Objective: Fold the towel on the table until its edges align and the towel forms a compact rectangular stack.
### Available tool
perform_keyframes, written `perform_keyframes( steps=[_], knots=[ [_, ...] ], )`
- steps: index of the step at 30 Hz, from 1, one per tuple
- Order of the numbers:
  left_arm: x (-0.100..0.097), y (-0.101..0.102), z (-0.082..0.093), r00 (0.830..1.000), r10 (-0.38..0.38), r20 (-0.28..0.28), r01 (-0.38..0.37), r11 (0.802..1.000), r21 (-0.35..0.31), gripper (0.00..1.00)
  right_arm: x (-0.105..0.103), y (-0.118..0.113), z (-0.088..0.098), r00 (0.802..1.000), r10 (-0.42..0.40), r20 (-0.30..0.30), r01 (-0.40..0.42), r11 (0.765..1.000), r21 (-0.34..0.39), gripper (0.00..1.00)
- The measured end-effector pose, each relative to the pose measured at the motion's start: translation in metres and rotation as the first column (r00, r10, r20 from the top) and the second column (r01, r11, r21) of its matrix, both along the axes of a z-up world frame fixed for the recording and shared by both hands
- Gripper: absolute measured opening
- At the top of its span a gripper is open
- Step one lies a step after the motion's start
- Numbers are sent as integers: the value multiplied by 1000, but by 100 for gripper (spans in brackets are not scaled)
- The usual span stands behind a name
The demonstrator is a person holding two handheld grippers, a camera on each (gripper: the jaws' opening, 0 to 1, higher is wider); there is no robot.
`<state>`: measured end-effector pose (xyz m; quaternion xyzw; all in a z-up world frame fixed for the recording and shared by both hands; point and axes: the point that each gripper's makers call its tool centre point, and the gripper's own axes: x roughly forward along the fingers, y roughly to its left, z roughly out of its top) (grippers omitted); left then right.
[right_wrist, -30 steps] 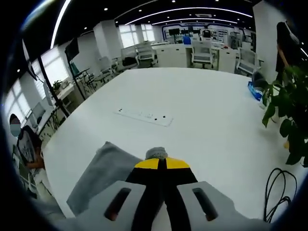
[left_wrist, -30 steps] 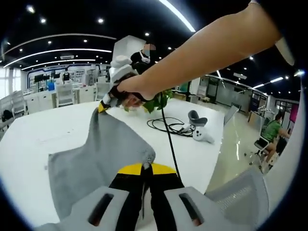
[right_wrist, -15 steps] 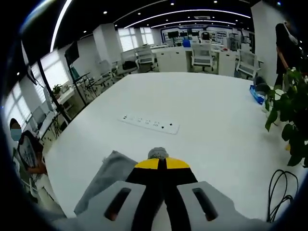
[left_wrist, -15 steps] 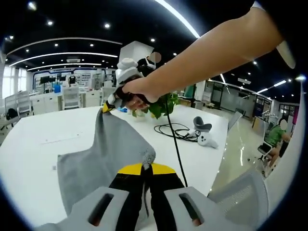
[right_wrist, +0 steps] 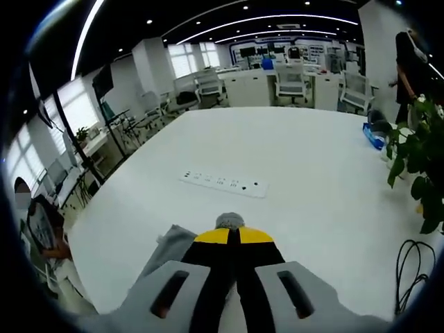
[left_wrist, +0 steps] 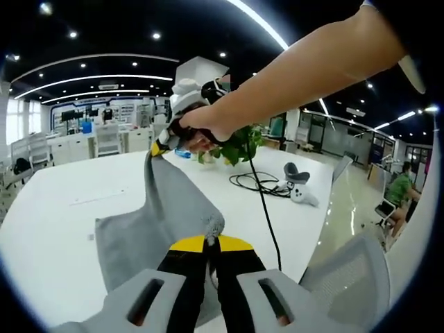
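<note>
Both claws, left claw [left_wrist: 210, 241] and right claw [right_wrist: 232, 234], clamped on raised towel [left_wrist: 163, 215] corners above table [right_wrist: 305, 173].

My left camera rides low behind my left fingers [left_wrist: 208, 244], close over the white table [left_wrist: 48, 222], facing across it toward a potted plant [left_wrist: 236, 147] and a black cable [left_wrist: 260, 182] on the far side. My right camera sits just behind my right fingers [right_wrist: 232, 237], looking along the table [right_wrist: 305, 173] toward a power strip [right_wrist: 224, 184] and distant desks. Both views share this tabletop, the grey towel [left_wrist: 156, 222] and the plant [right_wrist: 416, 159].
</note>
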<state>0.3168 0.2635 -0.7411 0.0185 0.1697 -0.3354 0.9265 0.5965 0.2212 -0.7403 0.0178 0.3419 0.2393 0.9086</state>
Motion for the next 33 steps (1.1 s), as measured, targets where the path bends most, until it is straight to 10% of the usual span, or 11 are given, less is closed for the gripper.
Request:
perform_keyframes(
  steps=[33],
  knots=[
    [-7, 61, -22, 996, 62, -57, -60, 998, 37, 4, -2, 83, -23, 998, 65, -7, -65, 998, -18, 0]
  ],
)
